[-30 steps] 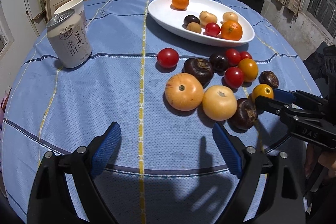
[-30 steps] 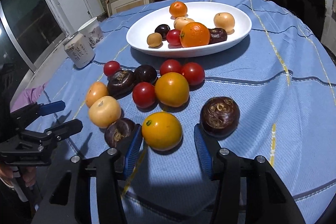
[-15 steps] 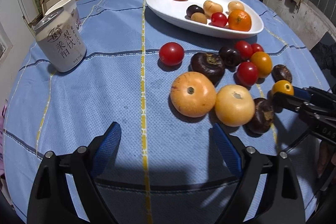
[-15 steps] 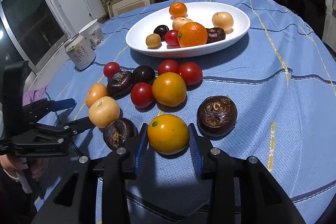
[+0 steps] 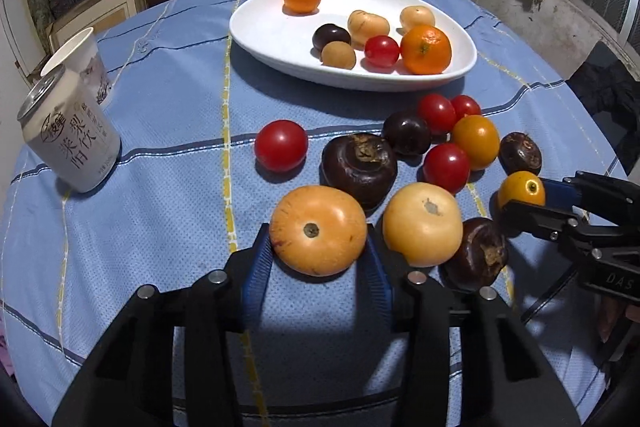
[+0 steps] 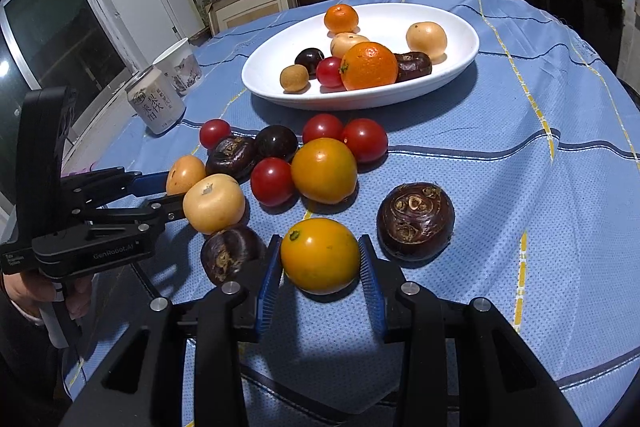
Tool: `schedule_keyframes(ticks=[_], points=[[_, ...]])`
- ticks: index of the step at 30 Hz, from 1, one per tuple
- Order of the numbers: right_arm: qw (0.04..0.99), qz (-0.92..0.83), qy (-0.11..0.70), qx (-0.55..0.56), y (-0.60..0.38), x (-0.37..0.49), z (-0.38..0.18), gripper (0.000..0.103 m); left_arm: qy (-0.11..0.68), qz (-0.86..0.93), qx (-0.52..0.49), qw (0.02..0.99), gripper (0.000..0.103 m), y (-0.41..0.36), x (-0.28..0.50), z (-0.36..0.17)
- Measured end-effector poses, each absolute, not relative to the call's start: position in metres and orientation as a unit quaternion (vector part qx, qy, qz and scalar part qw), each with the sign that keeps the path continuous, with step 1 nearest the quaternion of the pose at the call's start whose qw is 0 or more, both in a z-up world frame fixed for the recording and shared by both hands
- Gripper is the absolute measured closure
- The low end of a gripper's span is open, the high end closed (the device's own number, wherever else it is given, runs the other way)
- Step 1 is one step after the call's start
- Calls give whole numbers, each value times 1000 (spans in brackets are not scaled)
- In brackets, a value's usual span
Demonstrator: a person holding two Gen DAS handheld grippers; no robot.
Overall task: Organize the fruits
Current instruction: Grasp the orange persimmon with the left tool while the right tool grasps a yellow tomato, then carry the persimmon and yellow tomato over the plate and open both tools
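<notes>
The left gripper (image 5: 318, 259) pinches an orange tomato (image 5: 318, 229), the right gripper (image 6: 320, 267) a yellow tomato (image 6: 319, 255), amid crowded fruit; its neighbour reads "GenRobot.AI".

Five red tomatoes (image 6: 215, 133) (image 6: 322, 128) (image 6: 364, 140) (image 6: 273, 181) (image 6: 330, 71) are in view, four on the cloth (image 6: 520, 107) and one in the plate (image 6: 460, 59). There are four dark water chestnuts (image 6: 231, 157) (image 6: 230, 255) (image 6: 415, 221) (image 6: 412, 66), two dark plums (image 6: 276, 143) (image 6: 309, 59), two oranges (image 6: 340, 18) (image 6: 370, 65) and two yellow-orange tomatoes (image 6: 324, 170) (image 6: 320, 255). Two large pale orange fruits (image 6: 185, 174) (image 6: 214, 203) lie on the cloth, and two smaller pale fruits (image 6: 348, 43) (image 6: 426, 37) in the plate. There is one small brown fruit (image 6: 294, 78), and twenty fruits in all: twelve on the cloth, eight in the plate. There is one plate, one can (image 6: 156, 105) and one cup (image 6: 180, 67). Two grippers — the left gripper (image 5: 318, 259) and the right gripper (image 6: 320, 267).
</notes>
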State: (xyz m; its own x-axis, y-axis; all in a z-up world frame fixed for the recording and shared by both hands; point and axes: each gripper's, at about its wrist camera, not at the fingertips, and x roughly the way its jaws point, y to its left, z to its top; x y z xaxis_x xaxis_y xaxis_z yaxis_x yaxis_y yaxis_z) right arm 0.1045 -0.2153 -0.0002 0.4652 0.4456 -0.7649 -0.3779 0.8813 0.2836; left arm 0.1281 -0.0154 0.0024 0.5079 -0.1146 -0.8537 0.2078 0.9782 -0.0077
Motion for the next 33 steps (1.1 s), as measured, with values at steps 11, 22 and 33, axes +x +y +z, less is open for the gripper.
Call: schedule_keyframes(ticks=[11, 22, 33], points=[[866, 246, 434, 34, -219, 95, 25, 65, 481, -104, 10, 871, 59, -2, 108, 23], [896, 238, 374, 19, -233, 104, 84, 65, 437, -127, 11, 890, 59, -12, 115, 74], [909, 220, 352, 26, -218, 167, 97, 65, 429, -121, -3, 895, 59, -31, 187, 85]])
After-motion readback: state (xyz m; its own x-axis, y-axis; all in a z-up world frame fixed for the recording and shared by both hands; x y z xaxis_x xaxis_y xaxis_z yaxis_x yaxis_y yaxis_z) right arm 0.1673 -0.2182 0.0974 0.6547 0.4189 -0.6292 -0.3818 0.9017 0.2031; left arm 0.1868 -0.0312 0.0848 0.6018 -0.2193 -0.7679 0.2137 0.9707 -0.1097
